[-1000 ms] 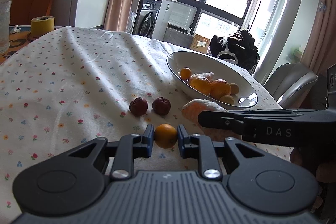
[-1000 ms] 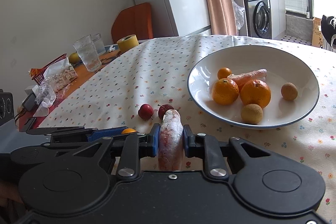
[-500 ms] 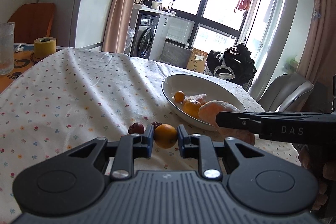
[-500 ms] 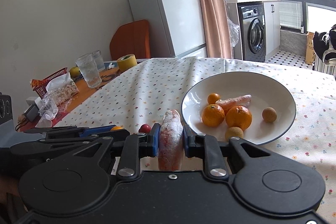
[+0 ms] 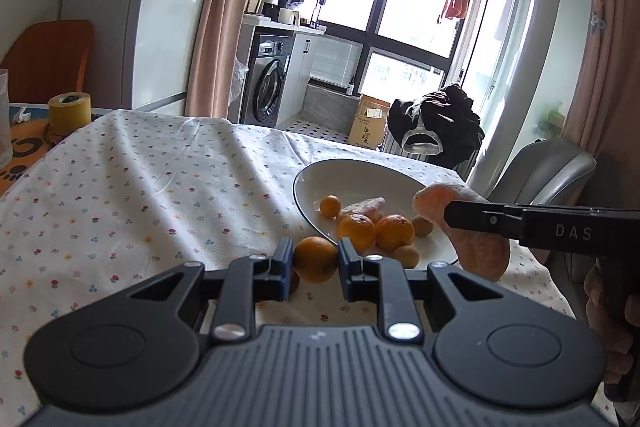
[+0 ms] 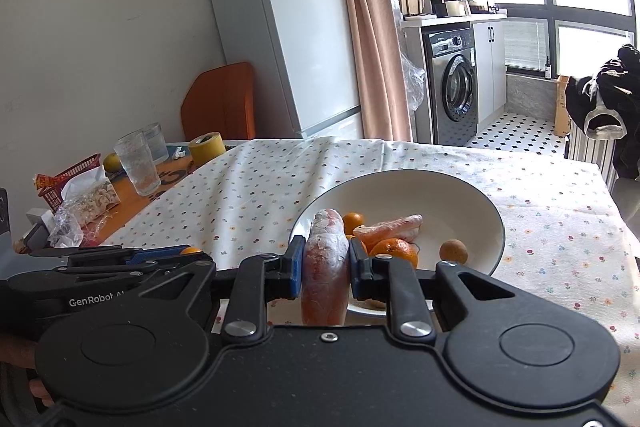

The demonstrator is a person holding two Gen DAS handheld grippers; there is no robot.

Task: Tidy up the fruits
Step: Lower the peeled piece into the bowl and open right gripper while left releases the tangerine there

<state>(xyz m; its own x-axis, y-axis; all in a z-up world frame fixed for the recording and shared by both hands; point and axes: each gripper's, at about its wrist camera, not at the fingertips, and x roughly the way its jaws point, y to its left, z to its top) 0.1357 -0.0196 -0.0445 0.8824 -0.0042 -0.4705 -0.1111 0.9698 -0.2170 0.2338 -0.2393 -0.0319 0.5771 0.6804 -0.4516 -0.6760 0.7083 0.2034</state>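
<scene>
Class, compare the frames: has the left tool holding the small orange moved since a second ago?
Yes. The left tool with its small orange rose and advanced toward the white bowl, now nearly at its rim.

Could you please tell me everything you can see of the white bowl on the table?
The white bowl is wide and shallow, glossy like glazed ceramic, with a thin dark line round its rim. It stands upright on the flower-dotted tablecloth. Inside lie several orange citrus fruits, a plastic-wrapped carrot and a few small brownish round fruits. The right gripper holds a second wrapped carrot at the bowl's near rim; I cannot tell whether it touches the bowl.
</scene>
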